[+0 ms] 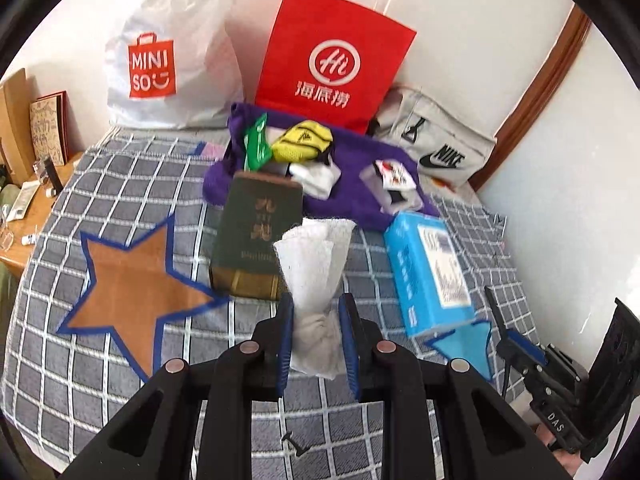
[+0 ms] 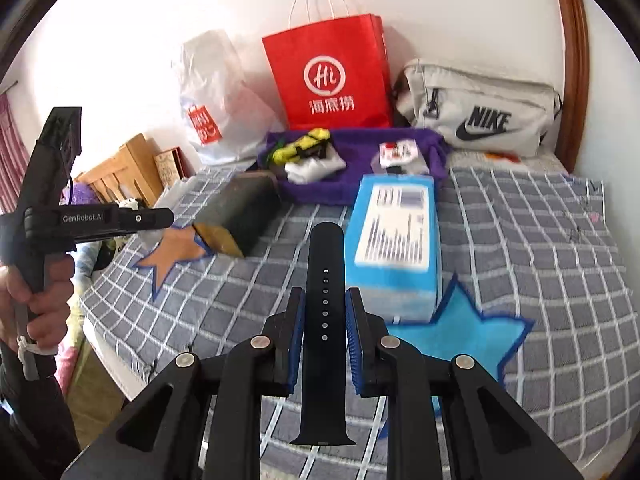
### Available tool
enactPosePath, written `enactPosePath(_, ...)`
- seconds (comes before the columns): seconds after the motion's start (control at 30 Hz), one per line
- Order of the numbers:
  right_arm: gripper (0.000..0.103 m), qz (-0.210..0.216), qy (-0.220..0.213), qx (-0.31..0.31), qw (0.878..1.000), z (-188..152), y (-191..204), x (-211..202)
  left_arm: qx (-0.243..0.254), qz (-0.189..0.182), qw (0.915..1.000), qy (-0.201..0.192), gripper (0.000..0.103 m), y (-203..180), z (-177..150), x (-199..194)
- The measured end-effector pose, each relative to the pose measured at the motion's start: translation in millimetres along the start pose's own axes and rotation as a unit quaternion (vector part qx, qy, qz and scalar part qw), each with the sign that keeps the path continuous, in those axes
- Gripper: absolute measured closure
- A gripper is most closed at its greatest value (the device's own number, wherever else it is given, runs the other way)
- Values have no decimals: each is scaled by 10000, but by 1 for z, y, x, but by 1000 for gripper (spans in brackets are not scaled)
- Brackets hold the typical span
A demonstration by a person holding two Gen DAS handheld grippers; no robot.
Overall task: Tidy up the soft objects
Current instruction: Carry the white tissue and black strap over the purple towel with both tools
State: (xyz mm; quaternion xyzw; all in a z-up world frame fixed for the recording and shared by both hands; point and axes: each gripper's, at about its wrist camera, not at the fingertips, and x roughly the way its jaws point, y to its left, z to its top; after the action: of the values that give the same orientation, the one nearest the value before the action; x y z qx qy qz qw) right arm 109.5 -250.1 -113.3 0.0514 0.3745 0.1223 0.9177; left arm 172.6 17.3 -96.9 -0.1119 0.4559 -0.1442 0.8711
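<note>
Clamped between the blue pads of the left gripper (image 1: pixel 316 312), a white towel (image 1: pixel 316 276) rolled into a bundle stands upright above the bed, its loose end fanning out beyond the fingertips and its lower end hanging below them; the jaws are pressed nearly together on it. In the right wrist view the right gripper (image 2: pixel 325 308) has its jaws drawn in against a black watch strap (image 2: pixel 325 320), which runs lengthwise between the pads with its row of small holes facing up and its rounded tip pointing to the far side. Under both tools lies a grey checked bedspread (image 1: pixel 120 380) bearing an orange star (image 1: pixel 132 280) edged in blue on the left and a light blue star (image 2: pixel 460 336) on the right. A dark green box (image 1: pixel 256 236) sits at the far edge of the orange star, and a blue box (image 2: pixel 394 240) with a white label sits at the far edge of the blue star. Farther off a purple cloth (image 1: pixel 348 196) holds a yellow item (image 1: pixel 300 142), a green packet (image 1: pixel 256 148) and some white pieces. Against the far wall stand a white Miniso bag (image 1: pixel 168 60), a red paper bag (image 1: pixel 332 60) and, to the right, a grey Nike pouch (image 2: pixel 480 116). At the left edge of the right wrist view, a hand (image 2: pixel 36 300) grips the black handle of the other tool.
</note>
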Motion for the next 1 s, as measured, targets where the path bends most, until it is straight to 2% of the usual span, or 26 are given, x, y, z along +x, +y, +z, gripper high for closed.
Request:
enactPosePath(0.47, 83, -303, -443, 5, 9986, 85, -20, 18, 192, 224, 9995, -134, 82, -12, 61, 15)
enactPosePath(0.7, 83, -219, -604, 19, 9979, 119, -27, 34, 320, 267, 9990, -161, 82, -16, 86, 21)
enactPosePath(1.0, 83, 74, -572, 121, 9983, 156, -34, 68, 337, 327, 9986, -261, 82, -11, 113, 36)
